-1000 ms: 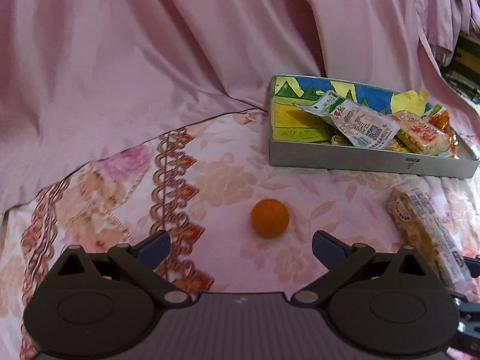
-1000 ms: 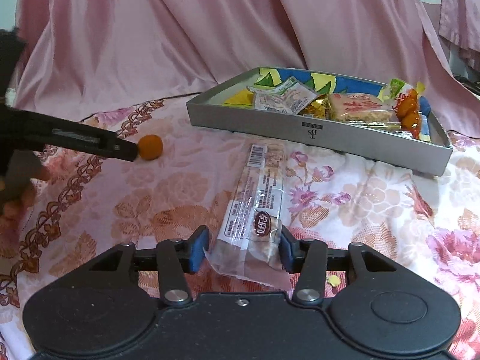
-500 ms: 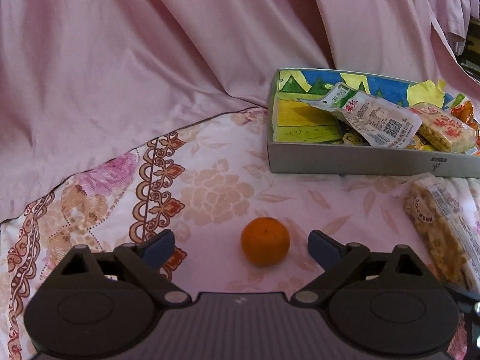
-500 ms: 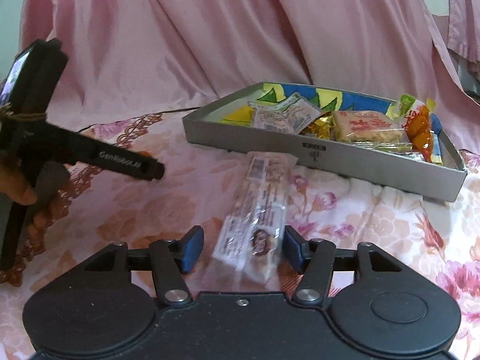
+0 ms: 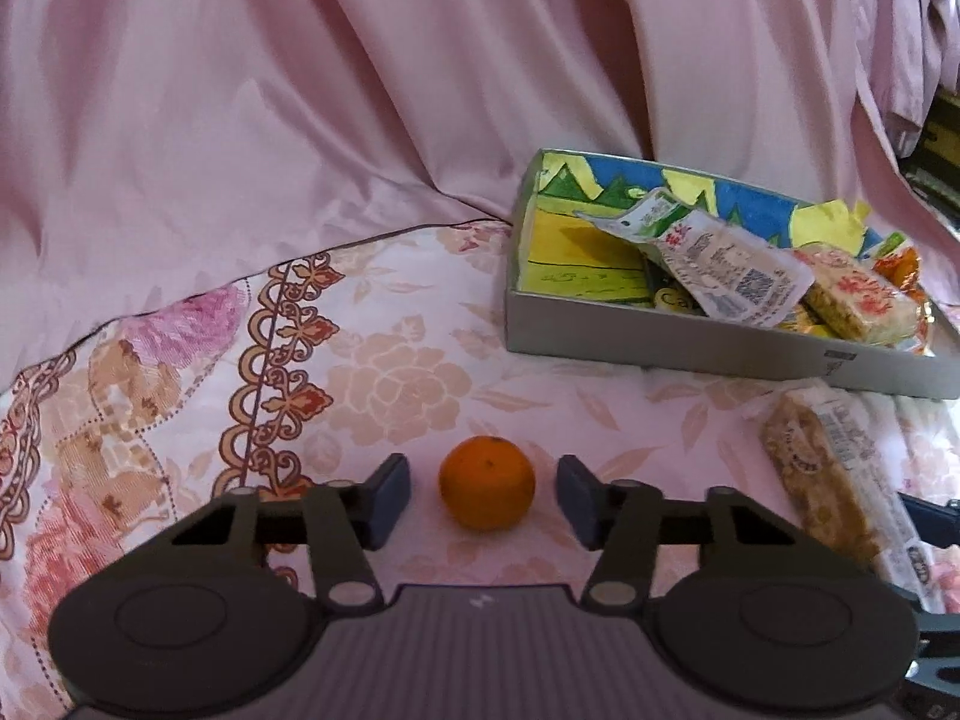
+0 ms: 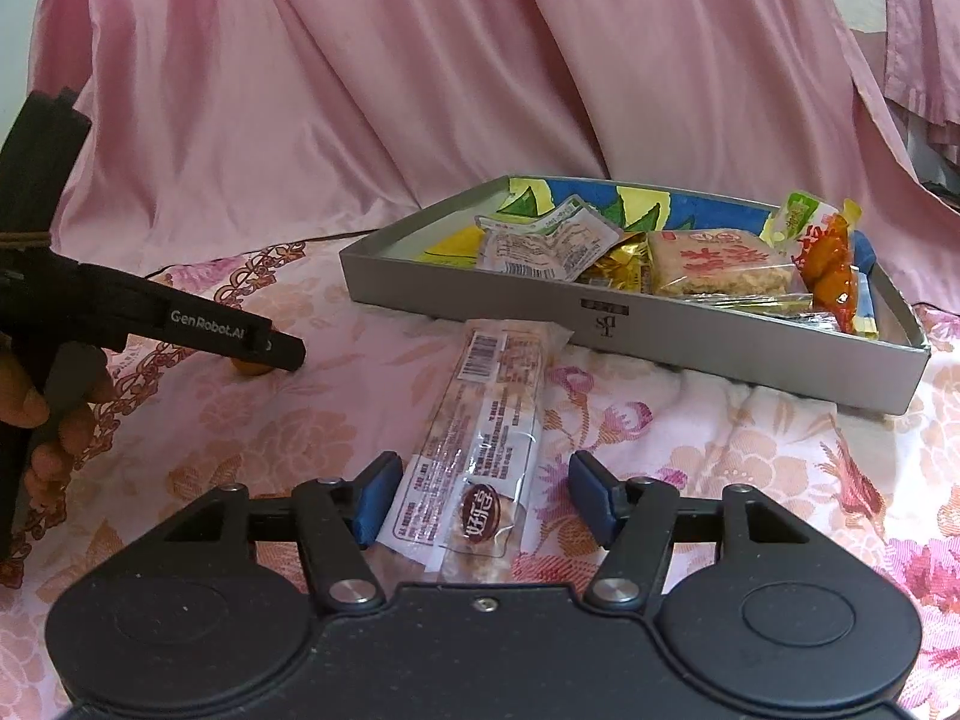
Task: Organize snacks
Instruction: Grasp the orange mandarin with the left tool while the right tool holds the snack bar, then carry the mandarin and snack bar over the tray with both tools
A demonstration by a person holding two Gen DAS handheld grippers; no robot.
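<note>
Jaws of the left gripper (image 6: 282, 354), marked "GenRobot.AI", are closing around the orange (image 5: 486, 492).

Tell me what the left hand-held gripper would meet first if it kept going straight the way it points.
The small orange. It already sits between the closing jaws of the left hand-held gripper, pads not yet touching it. Beyond it, probably only the floral cloth.

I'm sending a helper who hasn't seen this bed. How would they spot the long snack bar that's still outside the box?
Start at the grey box of snacks on the flowered bedspread. Just in front of its near wall lies the long clear-wrapped snack bar, its near end between the open pads of the right hand-held gripper. It is the only packet outside the box, unlike the round orange farther left.
</note>
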